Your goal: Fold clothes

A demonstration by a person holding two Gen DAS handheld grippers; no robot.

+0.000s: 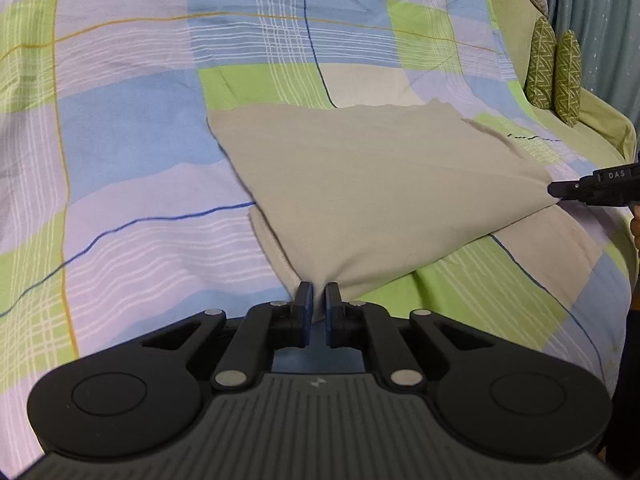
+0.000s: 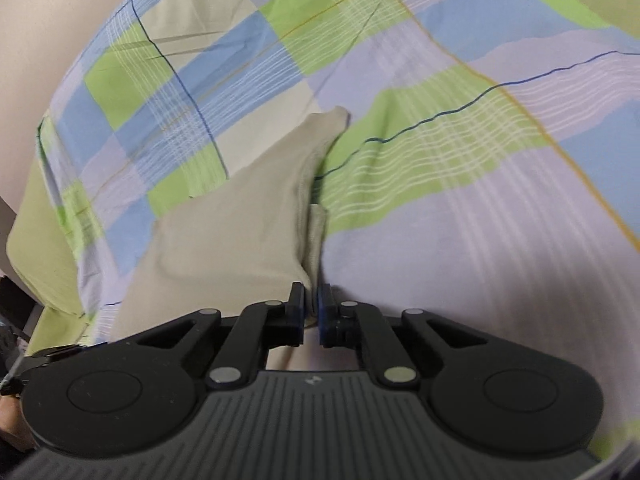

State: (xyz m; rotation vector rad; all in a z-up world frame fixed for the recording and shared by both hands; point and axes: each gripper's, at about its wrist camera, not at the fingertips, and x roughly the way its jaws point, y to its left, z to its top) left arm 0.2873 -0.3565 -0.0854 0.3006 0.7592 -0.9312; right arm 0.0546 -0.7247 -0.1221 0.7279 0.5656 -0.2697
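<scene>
A beige garment (image 1: 372,184) lies folded on a checked bedsheet (image 1: 132,128). My left gripper (image 1: 319,292) is shut on its near corner, and the cloth bunches between the blue pads. At the right edge of the left wrist view, my right gripper (image 1: 554,191) pinches the garment's right corner. In the right wrist view the beige garment (image 2: 240,224) stretches away to the upper left, and the right gripper (image 2: 311,294) is shut on its hemmed edge. The left gripper (image 2: 52,354) peeks in at the lower left there.
The bedsheet (image 2: 460,160) is checked in blue, green and lilac and covers the whole bed. Two green patterned cushions (image 1: 554,72) stand at the far right, beside a blue curtain (image 1: 600,20). A pale wall (image 2: 48,20) lies to the upper left in the right wrist view.
</scene>
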